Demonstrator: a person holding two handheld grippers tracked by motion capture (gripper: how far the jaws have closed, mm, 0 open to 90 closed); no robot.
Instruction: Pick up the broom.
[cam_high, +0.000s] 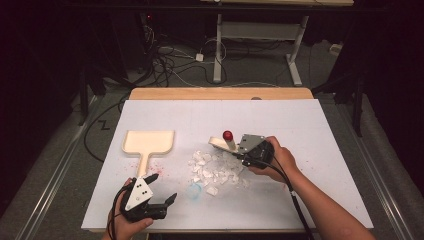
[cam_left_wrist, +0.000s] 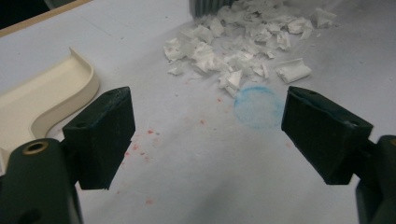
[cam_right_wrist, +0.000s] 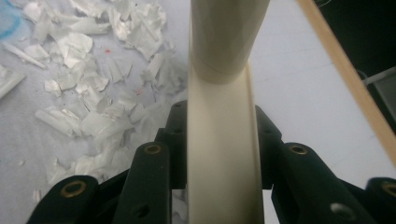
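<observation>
Two grippers work over a white paper-covered table (cam_high: 310, 150) in the high view. The left gripper (cam_high: 162, 187) sits at the near left edge, held in a hand, its black jaws spread wide with nothing between them. Just beyond it lies a cream plastic dustpan with a flat handle (cam_high: 148, 142), the handle pointing near. The right gripper (cam_high: 239, 151) is at the table's middle, to the right of a heap of torn white paper scraps (cam_high: 216, 170), and its jaws are clamped on the cream handle of a small brush with a red knob on top (cam_high: 227, 140); the brush stands at the far right edge of the heap. A faint blue circle mark (cam_high: 194, 191) lies on the paper at the near side of the scraps.

In the left gripper view, the gripper's two black pads (cam_left_wrist: 102, 135) stand far apart and grip nothing. The blue circle (cam_left_wrist: 258, 106) lies on the paper between them and farther off, with the scraps (cam_left_wrist: 238, 42) beyond it and the dustpan's curved rim (cam_left_wrist: 70, 84) at the left. Small red specks dot the paper.

In the right gripper view, the jaws are drawn in tight on the brush's cream channel-shaped handle (cam_right_wrist: 222, 154), which runs straight up the middle. The scraps (cam_right_wrist: 93, 79) lie to its left.
</observation>
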